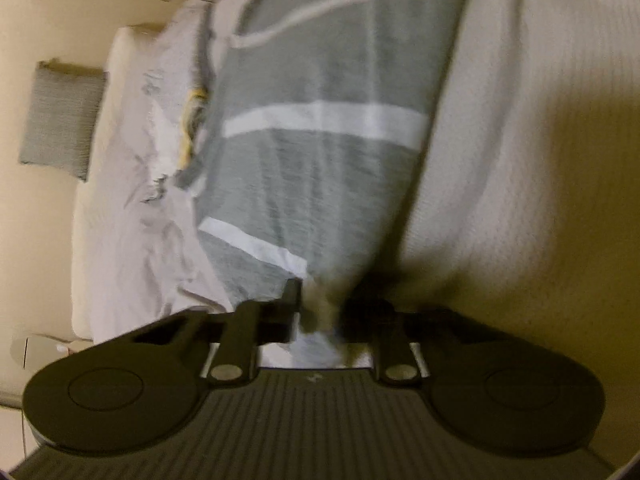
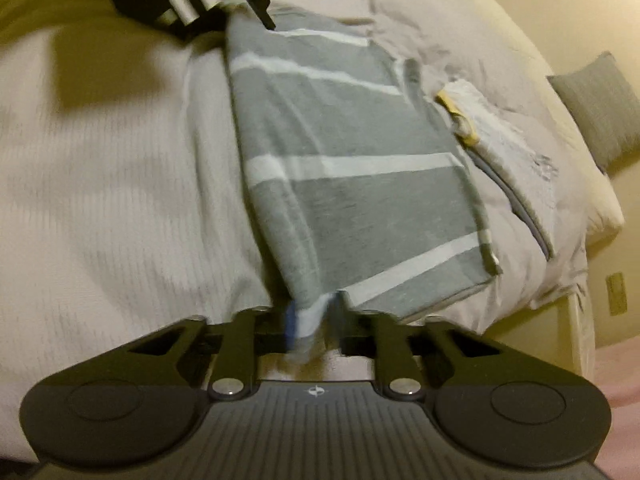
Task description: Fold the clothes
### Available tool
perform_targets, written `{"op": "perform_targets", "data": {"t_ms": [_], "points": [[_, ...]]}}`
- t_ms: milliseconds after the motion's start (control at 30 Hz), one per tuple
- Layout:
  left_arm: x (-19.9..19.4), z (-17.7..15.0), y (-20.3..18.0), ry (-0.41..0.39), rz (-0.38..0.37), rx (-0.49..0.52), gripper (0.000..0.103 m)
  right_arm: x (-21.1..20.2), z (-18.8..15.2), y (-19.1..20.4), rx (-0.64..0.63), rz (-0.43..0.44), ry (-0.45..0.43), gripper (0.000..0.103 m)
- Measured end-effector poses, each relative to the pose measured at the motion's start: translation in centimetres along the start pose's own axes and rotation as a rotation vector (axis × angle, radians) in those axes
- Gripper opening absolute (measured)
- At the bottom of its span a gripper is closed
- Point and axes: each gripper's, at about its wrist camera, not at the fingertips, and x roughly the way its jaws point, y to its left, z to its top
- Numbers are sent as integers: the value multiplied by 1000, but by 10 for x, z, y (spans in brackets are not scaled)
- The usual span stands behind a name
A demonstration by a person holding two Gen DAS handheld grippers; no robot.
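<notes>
striped shirt: motion-blurred | left tongs: cut off by top edge

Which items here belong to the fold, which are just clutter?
In the job:
- grey striped garment
- left tongs, shut on one end
- right tongs, shut on the other end

Lying about:
- white garment with yellow trim
- grey pillow
- bed cover

Grey garment with white stripes stretched long across the bed, folded into a narrow band, one end pinched up at each claw. Just beside it, toward the pillow, a crumpled pale garment with a yellow trim lies rumpled on the bed, its shape hard to make out.
</notes>
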Motion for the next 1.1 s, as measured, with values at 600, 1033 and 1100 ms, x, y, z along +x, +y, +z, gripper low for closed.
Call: {"op": "perform_targets", "data": {"t_ms": [600,1033,1100], "points": [[-63,77,213,35,41,-286,2,-90,33,-240,-102,-81,-237,0],[36,164,412,225,208,-577,2,36,89,-512,-295,-166,-539,0],[55,176,415,243,204,-589,2,53,89,-533,-309,-174,-562,0]]}}
